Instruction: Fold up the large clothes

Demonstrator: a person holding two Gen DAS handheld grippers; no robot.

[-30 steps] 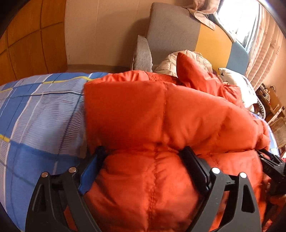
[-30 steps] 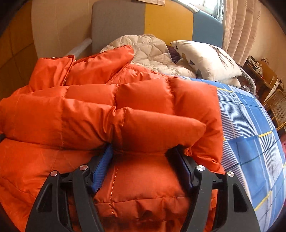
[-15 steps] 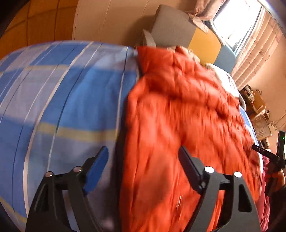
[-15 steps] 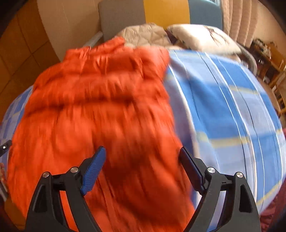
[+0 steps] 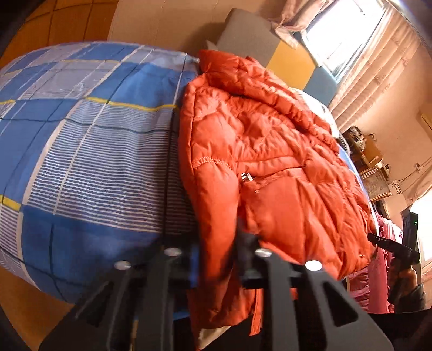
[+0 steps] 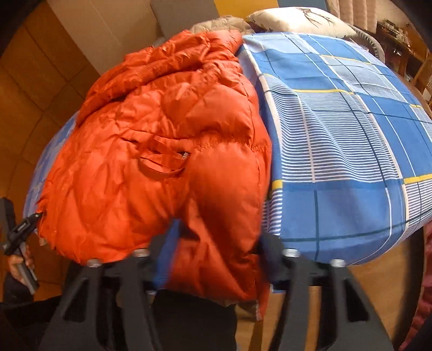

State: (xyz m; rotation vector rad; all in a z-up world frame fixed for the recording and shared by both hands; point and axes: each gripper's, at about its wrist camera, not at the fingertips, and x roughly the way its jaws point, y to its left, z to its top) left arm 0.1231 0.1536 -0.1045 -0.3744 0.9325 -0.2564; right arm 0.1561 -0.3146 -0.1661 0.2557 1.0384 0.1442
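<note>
An orange puffer jacket (image 5: 270, 162) lies lengthwise on the blue plaid bed (image 5: 81, 148), its hem hanging over the near edge. My left gripper (image 5: 218, 251) is closing, its jaws nearly together on the hem's left corner. In the right wrist view the same jacket (image 6: 162, 121) fills the left half of the bed (image 6: 337, 135). My right gripper (image 6: 218, 248) is closing too, with the thick right hem corner bunched between its fingers. Each gripper shows at the edge of the other's view: the right one (image 5: 391, 245), the left one (image 6: 21, 232).
A padded headboard (image 5: 251, 35) and pillows (image 6: 297, 19) stand at the far end. Curtains (image 5: 378, 67) and a cluttered side table (image 5: 361, 145) line the right side. A pink garment (image 5: 378, 270) hangs near the bed's corner. Wooden floor (image 5: 27, 310) lies below the near edge.
Both grippers have drawn back from the jacket's middle to its hem at the bed's near edge. Their jaws went from wide apart to pinched on the hem.
</note>
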